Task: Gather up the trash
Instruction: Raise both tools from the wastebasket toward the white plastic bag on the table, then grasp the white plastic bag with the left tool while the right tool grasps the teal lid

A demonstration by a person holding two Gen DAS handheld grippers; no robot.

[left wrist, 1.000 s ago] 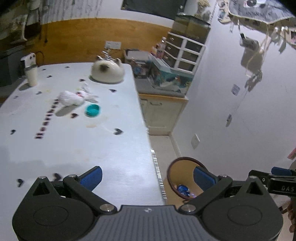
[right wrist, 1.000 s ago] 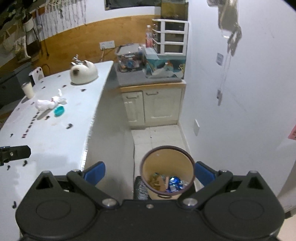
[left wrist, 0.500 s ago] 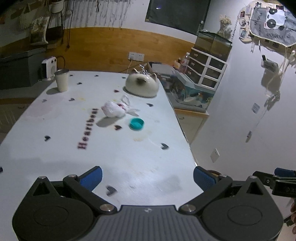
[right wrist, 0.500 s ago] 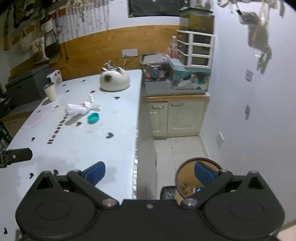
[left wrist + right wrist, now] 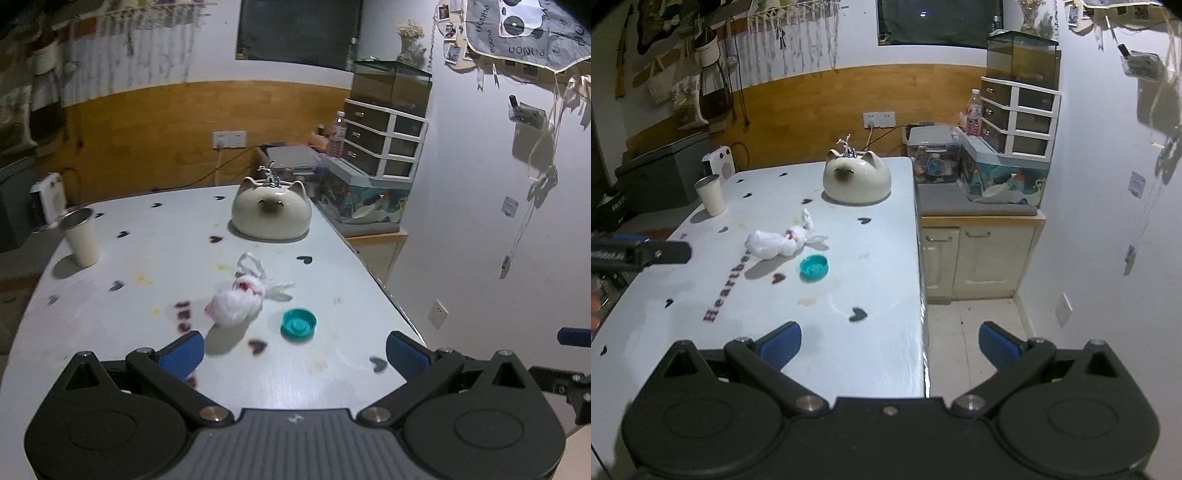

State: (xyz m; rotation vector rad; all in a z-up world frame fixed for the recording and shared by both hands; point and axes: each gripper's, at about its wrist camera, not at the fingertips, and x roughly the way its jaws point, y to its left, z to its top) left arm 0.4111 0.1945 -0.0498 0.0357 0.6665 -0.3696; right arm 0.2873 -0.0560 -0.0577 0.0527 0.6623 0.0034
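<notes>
A crumpled white plastic bag (image 5: pixel 236 301) with red inside lies on the white table (image 5: pixel 155 254); it also shows in the right wrist view (image 5: pixel 777 242). A teal bottle cap (image 5: pixel 298 324) lies just right of it, also seen in the right wrist view (image 5: pixel 813 267). My left gripper (image 5: pixel 293 352) is open and empty, low over the table just short of the bag and cap. My right gripper (image 5: pixel 889 343) is open and empty over the table's right edge. The trash bin is out of view.
A cream cat-shaped pot (image 5: pixel 271 212) stands at the table's far side and a white cup (image 5: pixel 80 236) at far left. A cabinet (image 5: pixel 975 254) with tanks and drawers stands right of the table. The left gripper's finger (image 5: pixel 639 253) shows in the right wrist view.
Both grippers have swung up and left from the floor bin toward the table. The left one has moved closer to the bag and cap. The bin has left both views.
</notes>
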